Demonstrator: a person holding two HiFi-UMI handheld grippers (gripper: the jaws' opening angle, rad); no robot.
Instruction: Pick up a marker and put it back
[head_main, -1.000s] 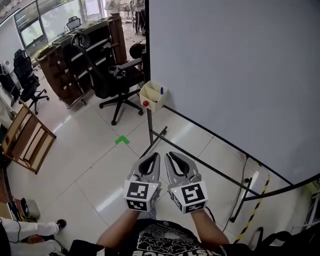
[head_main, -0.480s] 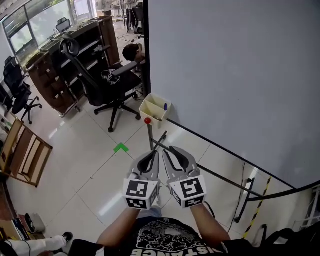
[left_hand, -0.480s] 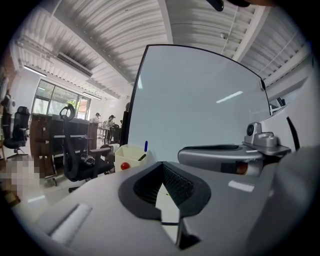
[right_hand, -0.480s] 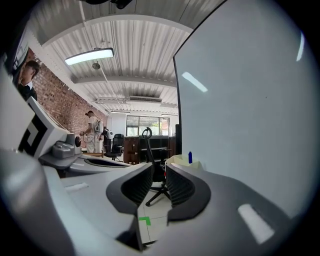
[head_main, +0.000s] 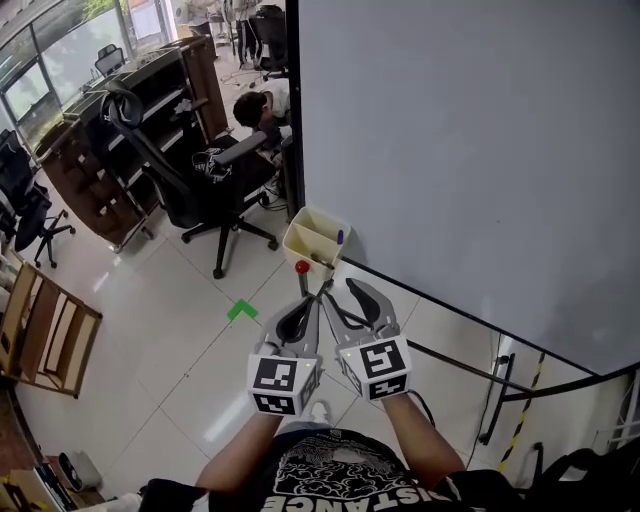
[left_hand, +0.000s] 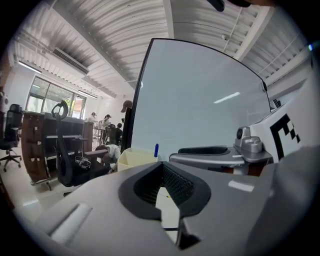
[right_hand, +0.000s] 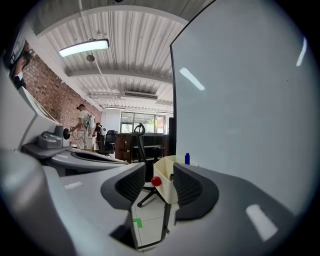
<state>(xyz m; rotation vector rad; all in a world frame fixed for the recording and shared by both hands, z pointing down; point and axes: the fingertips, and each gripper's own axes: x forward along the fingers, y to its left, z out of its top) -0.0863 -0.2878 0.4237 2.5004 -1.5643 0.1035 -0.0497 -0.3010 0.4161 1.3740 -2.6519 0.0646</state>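
Parts the jaws of the right gripper wide, these having just been opening, with nothing gripped between them. Presses the left gripper jaws together, seemingly empty. Frames the blue-capped marker ahead of the right jaws and well apart, upright in a cream tray at the whiteboard corner. Leaves open floor leftward, with an office chair beyond the tray.

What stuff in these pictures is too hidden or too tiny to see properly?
- Blue marker: only its cap shows in every view; the cream holder hides the rest.
- Holder's inside: too small in the head view.
- Whiteboard: cut off by the head view's top and right edges.
- Person on the floor: partly behind the office chair, head view.
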